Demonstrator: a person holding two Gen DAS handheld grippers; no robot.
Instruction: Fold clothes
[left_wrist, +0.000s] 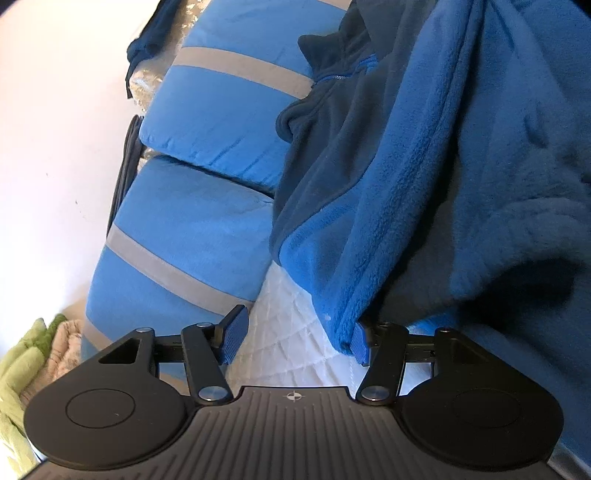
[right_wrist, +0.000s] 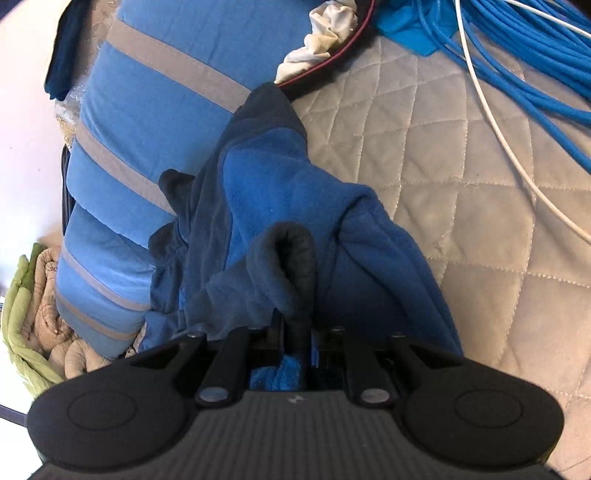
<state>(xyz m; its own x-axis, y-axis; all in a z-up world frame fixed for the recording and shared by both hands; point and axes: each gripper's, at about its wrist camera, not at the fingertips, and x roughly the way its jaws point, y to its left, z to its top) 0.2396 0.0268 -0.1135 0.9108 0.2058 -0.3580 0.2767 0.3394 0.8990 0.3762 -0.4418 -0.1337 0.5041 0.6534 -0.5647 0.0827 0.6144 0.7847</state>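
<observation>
Clamping a dark cuff of the two-tone blue fleece jacket (right_wrist: 280, 192), the right gripper (right_wrist: 295, 343) is holding it over the white quilted bedcover (right_wrist: 461, 221), while the left gripper (left_wrist: 295, 339) is gaping wide, empty, beside the fleece's hem.

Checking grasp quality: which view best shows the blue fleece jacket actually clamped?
Right wrist view: the fleece jacket bunches between the shut right tongs. Left wrist view shows it hanging beside the open left tongs, unclamped.
</observation>
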